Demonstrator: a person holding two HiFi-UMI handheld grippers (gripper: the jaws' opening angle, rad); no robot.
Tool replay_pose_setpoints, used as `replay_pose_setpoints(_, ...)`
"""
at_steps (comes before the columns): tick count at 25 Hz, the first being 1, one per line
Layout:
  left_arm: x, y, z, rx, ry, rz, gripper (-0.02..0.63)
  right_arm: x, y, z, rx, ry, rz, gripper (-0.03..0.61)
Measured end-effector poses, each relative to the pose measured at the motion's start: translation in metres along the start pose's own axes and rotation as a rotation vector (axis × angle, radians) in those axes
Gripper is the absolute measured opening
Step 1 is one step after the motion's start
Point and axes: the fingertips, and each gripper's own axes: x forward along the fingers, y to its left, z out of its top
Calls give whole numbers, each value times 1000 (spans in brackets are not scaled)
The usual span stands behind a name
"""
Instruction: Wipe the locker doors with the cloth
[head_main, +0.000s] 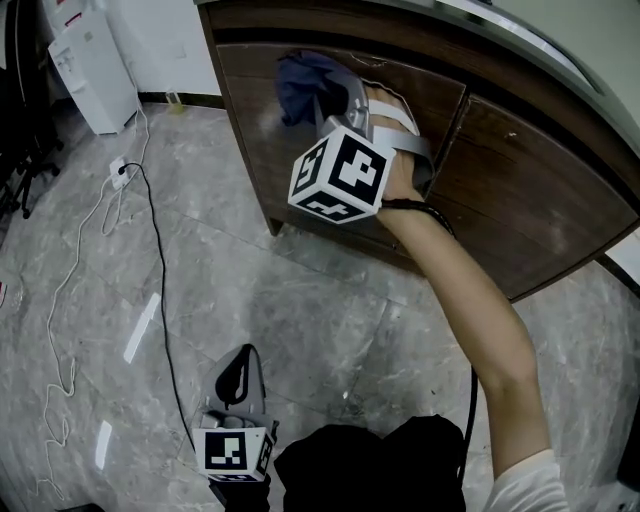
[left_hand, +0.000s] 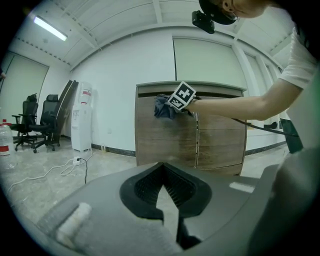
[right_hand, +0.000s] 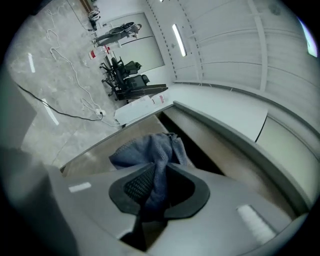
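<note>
A brown wooden locker fills the top right of the head view, with a left door (head_main: 255, 140) and a right door (head_main: 530, 190). My right gripper (head_main: 322, 100) is raised level near the top of the left door, shut on a bunched dark blue cloth (head_main: 303, 85) that lies against the wood. In the right gripper view the cloth (right_hand: 150, 150) hangs out between the jaws, with the door (right_hand: 95, 157) just beyond. My left gripper (head_main: 240, 372) stays low over the floor, shut and empty. The left gripper view shows the locker (left_hand: 165, 142), the cloth (left_hand: 162, 106) and the right gripper (left_hand: 173, 106) from afar.
A white water dispenser (head_main: 95, 65) stands left of the locker. A black cable (head_main: 150, 260) and a white cord run over the grey marble floor from a power strip (head_main: 118, 172). Office chairs (left_hand: 40, 122) stand far to the left.
</note>
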Motion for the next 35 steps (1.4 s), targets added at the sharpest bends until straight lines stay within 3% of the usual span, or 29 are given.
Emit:
replay_pose_setpoints(5, -8, 16, 8, 3, -10, 44, 2, 8, -29, 20, -10, -25, -36, 64)
replay_pose_setpoints(10, -12, 25, 2, -3, -8, 66, 2, 15, 0, 18, -11, -18, -13, 64)
replay_pose_setpoints(26, -12, 55, -36, -56, 37, 97, 2, 50, 238, -47, -88, 112, 265, 64)
replay_pose_setpoints(35, -8, 72, -46, -62, 39, 135, 2, 62, 349, -91, -109, 217, 404, 64)
